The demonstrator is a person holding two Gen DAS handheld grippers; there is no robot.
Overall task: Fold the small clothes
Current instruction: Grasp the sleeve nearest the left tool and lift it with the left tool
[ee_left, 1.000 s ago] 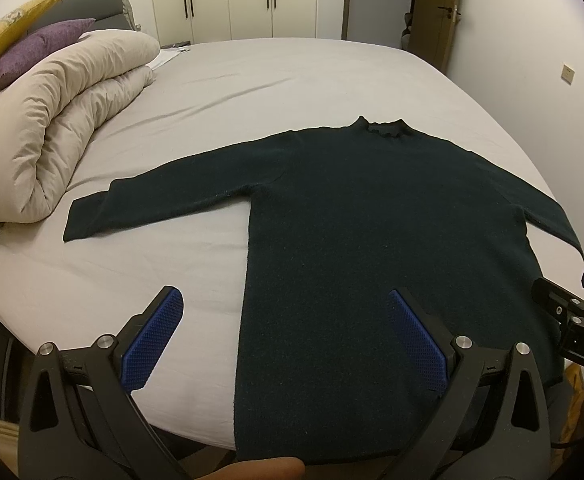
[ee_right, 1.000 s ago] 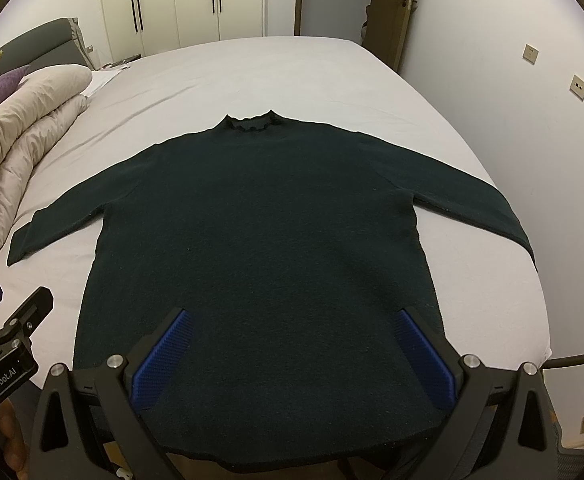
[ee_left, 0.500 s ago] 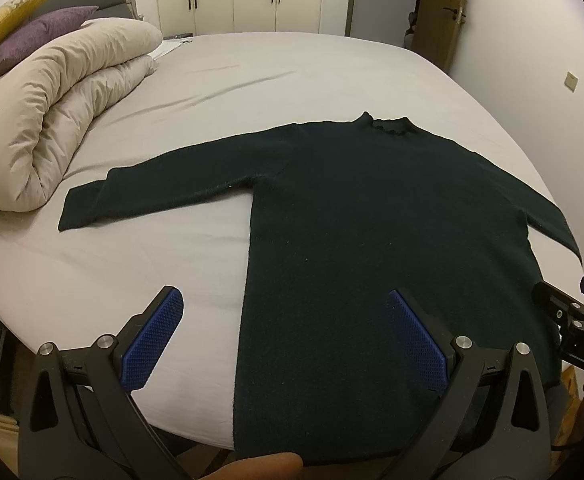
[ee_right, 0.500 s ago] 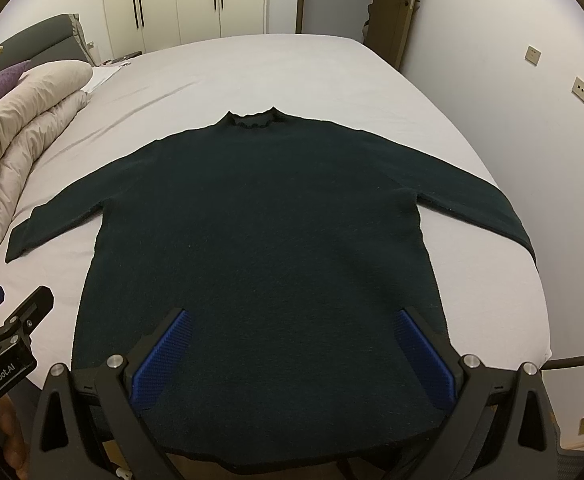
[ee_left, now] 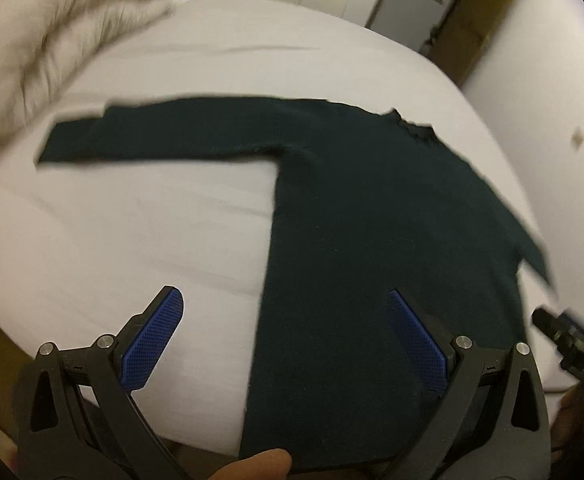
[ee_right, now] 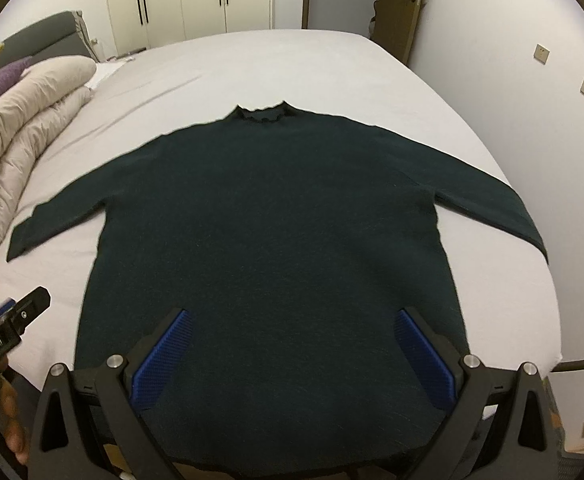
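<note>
so i've got the dark sweater (ee_right: 271, 240) lying flat on the bed (ee_right: 251, 68), sleeves out to both sides, collar at the far end. my left gripper (ee_left: 287, 340) and right gripper (ee_right: 292, 356) both hang over its near hem, spread wide, holding nothing. rolled duvet (ee_right: 19, 140) sits off left.

— What carries it all?
— A bed (ee_right: 332, 64) under a pale grey sheet.
— And on it?
— A dark green sweater (ee_right: 275, 216) lies flat, sleeves spread wide, collar far; a rolled beige duvet (ee_right: 23, 136) lies along the left edge, just beside one cuff.
</note>
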